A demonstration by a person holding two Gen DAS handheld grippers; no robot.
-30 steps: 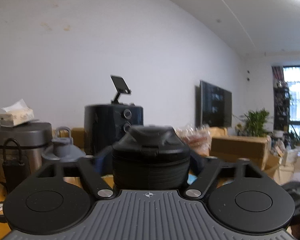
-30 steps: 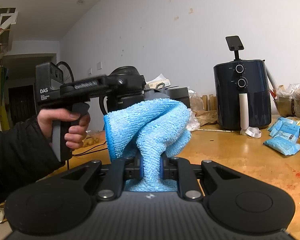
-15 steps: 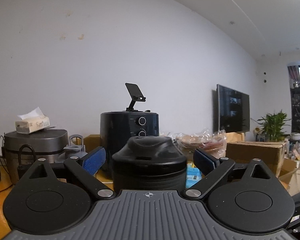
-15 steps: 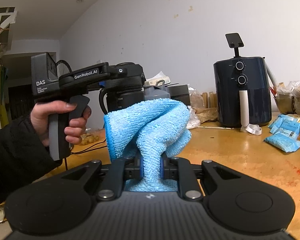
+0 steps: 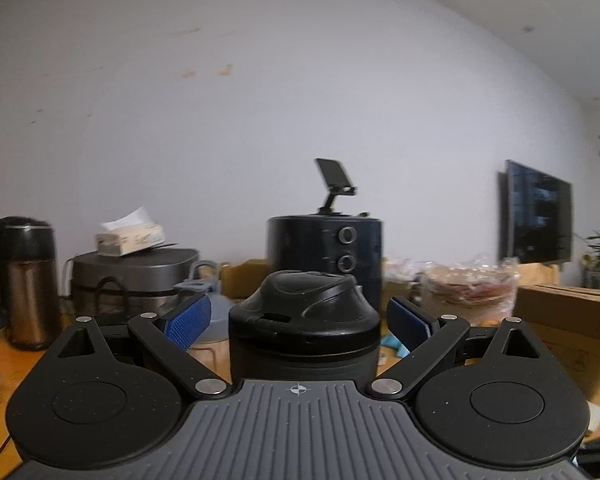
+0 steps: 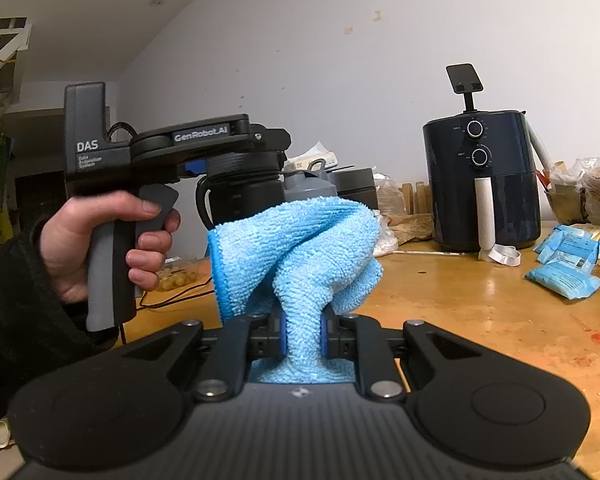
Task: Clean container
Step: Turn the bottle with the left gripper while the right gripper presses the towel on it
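The left gripper [image 5: 300,320] carried the black container [image 5: 302,328] by its ribbed lid, jaws spread wide around it; from the left wrist view the blue pads seemed to stand a little off the lid's sides, though the right wrist view showed the container [image 6: 240,196] hanging off the bench [image 6: 480,300] beneath the jaws, so they were most likely clamped on it further back where the lens could not see. Held level and high like that, its dark body was turned toward the other tool for wiping. The right gripper [image 6: 303,336] had its jaws squeezed together on a bunched blue cloth [image 6: 296,248], whose loose folds stood up just in front of the container's side, close enough that contact could not be ruled out. A person's hand [image 6: 112,240] gripped the left tool's handle. An air fryer [image 6: 482,180] and blue packets [image 6: 564,276] sat well apart on the bench, out of the way.
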